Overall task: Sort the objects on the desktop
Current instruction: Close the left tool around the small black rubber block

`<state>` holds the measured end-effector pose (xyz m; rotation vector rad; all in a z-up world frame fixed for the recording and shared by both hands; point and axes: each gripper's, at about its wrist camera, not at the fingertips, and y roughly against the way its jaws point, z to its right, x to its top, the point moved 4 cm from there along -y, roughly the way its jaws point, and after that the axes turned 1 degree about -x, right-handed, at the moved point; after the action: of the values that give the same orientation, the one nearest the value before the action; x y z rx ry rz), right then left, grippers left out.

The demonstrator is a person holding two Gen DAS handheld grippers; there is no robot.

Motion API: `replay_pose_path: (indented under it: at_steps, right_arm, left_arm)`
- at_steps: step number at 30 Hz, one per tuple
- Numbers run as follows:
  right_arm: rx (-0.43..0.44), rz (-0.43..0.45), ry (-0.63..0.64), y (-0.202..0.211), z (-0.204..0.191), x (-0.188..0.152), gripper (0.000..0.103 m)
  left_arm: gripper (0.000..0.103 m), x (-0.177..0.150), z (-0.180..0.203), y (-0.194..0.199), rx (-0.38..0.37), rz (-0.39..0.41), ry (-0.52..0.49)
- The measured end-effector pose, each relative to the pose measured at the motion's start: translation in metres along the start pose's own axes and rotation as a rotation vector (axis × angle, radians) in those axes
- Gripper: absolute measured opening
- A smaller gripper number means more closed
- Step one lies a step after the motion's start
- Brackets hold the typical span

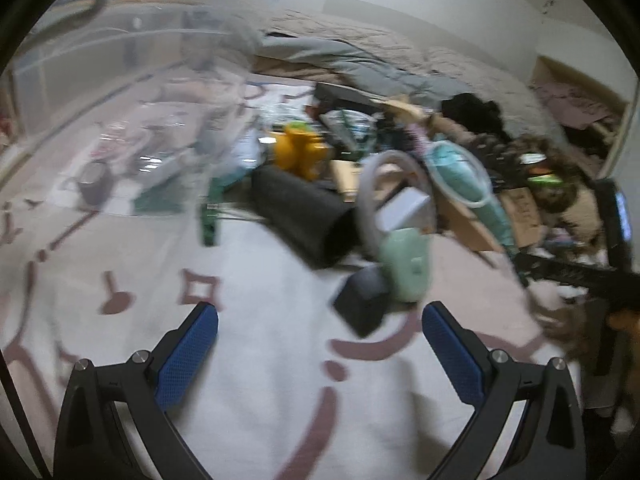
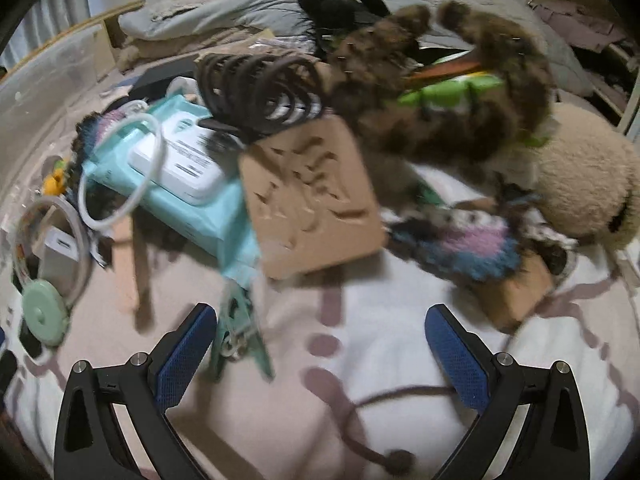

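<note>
A heap of desktop objects lies on a white cloth with mauve marks. In the left wrist view my left gripper (image 1: 320,328) is open above the cloth, with a small dark box (image 1: 362,304) and mint-green headphones (image 1: 404,264) just beyond its right finger. A black cylinder (image 1: 300,216) lies behind them. In the right wrist view my right gripper (image 2: 320,332) is open, empty, short of a brown cardboard box (image 2: 312,196). A green clip (image 2: 240,332) lies by its left finger. A teal wipes pack (image 2: 180,168) and brown furry toy (image 2: 440,92) sit beyond.
A clear plastic bin (image 1: 120,92) stands at the left in the left wrist view, beside a yellow toy (image 1: 300,152). A beige plush (image 2: 588,184), a multicoloured knit piece (image 2: 472,248) and a brown cable (image 2: 372,412) lie to the right. A bed with grey bedding (image 1: 360,60) is behind.
</note>
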<state>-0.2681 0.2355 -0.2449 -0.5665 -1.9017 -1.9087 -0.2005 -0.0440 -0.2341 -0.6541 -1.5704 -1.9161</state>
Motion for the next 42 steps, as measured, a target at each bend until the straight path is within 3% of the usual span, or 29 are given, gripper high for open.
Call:
replay_pose_path:
  at_steps: [4,7,10,14,17,22,28,37,41,42]
  right_arm:
    - [-0.019,-0.015,-0.011,0.003,0.008,-0.007,0.103]
    - [-0.058,-0.048,0.015,-0.004,0.004,-0.011,0.103]
    - [-0.077,-0.012,-0.001,-0.002,0.004,-0.014,0.103]
    - [-0.073,-0.001,-0.004,0.000,0.006,-0.016,0.103]
    - [-0.063,0.003,-0.011,0.000,0.009,-0.017,0.103]
    - [-0.051,-0.005,-0.017,0.001,0.013,-0.018,0.103]
    - [-0.010,0.001,-0.040,0.005,0.019,-0.019,0.103]
    - [0.161,0.035,-0.166,0.031,0.017,-0.023,0.103]
    - [0.129,0.067,-0.151,0.036,0.013,-0.014,0.103]
    - [0.132,0.077,-0.147,0.037,0.013,-0.013,0.097]
  left_arm:
    - [0.098,0.011,0.009,-0.008,-0.070,-0.010,-0.014]
    - [0.082,0.017,0.010,-0.021,-0.095,-0.039,-0.010]
    - [0.071,0.018,0.009,-0.033,-0.136,-0.083,0.012]
    - [0.068,0.015,0.016,-0.031,-0.212,-0.096,0.012]
    - [0.060,0.009,0.027,-0.031,-0.261,-0.124,-0.010]
    - [0.053,-0.004,0.042,-0.026,-0.247,-0.135,-0.087]
    - [0.042,-0.009,0.043,-0.022,-0.241,-0.136,-0.097]
    - [0.042,-0.007,0.034,-0.026,-0.180,-0.105,-0.073]
    - [0.042,-0.008,0.034,-0.028,-0.173,-0.103,-0.076]
    - [0.042,-0.007,0.034,-0.028,-0.172,-0.104,-0.075]
